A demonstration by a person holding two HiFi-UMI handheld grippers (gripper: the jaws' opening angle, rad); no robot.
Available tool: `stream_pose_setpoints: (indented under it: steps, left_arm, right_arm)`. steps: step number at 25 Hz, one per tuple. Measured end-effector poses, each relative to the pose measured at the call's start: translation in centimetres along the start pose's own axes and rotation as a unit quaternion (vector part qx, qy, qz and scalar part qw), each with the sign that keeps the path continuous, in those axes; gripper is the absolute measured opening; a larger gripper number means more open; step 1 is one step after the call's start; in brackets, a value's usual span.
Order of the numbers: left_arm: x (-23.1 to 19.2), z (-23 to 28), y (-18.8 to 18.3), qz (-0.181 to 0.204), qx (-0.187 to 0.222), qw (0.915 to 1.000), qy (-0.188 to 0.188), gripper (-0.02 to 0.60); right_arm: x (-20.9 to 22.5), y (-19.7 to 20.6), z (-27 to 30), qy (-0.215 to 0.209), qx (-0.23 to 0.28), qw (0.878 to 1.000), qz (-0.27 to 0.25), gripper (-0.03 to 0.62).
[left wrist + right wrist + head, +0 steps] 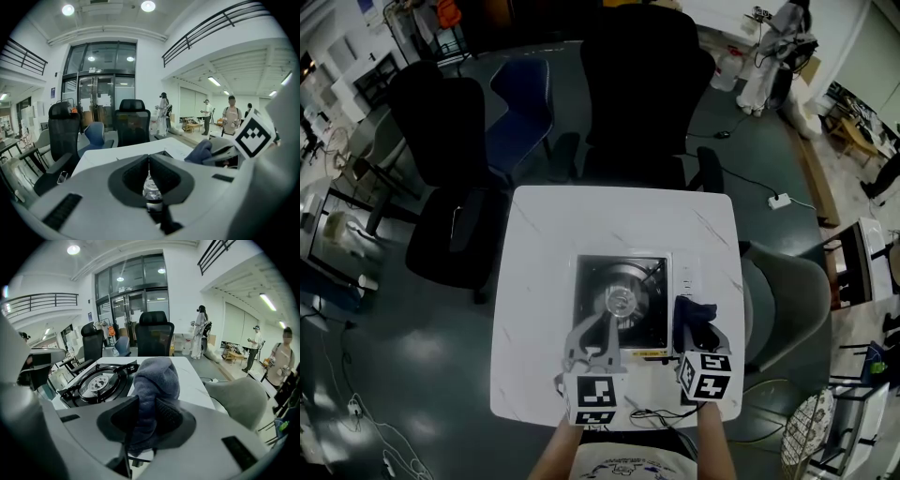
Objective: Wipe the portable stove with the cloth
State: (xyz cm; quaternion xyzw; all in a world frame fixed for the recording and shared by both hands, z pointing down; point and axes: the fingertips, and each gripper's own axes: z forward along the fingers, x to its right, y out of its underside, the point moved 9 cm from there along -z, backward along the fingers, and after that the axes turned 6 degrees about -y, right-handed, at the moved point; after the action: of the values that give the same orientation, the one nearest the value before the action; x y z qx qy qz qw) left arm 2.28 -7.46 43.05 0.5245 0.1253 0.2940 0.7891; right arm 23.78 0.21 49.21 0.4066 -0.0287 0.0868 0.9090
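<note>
The portable stove (592,281), silver with a round burner, sits on the white table (544,244) near its front edge. A dark blue cloth (693,315) is bunched just right of the stove, and my right gripper (697,330) is shut on it. In the right gripper view the cloth (157,376) stands up between the jaws of my right gripper (144,403), with the stove (101,380) to the left. My left gripper (602,325) hangs over the stove's front part, jaws closed together on nothing (149,159). The left gripper view shows the cloth (201,151) at right.
Two black office chairs (642,94) (441,122) and a blue chair (520,103) stand at the table's far side. A grey chair (787,300) is close at the right. A power strip (780,201) lies on the floor. People stand far off in the room (201,331).
</note>
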Motion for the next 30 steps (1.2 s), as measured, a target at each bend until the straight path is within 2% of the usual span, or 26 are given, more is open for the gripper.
stream_pose_setpoints:
  steps: [19,30]
  left_arm:
    - [1.0,-2.7,1.9,-0.002,-0.001,0.9998,0.019,0.021]
    - [1.2,-3.4,1.5,-0.003,0.004,0.9998,0.021,0.021]
  right_arm:
    - [-1.9,3.4,-3.2,0.001,-0.016,1.0,-0.003,0.101]
    - [-3.3,4.7,-4.3,-0.011,-0.048,0.999,-0.002,0.101]
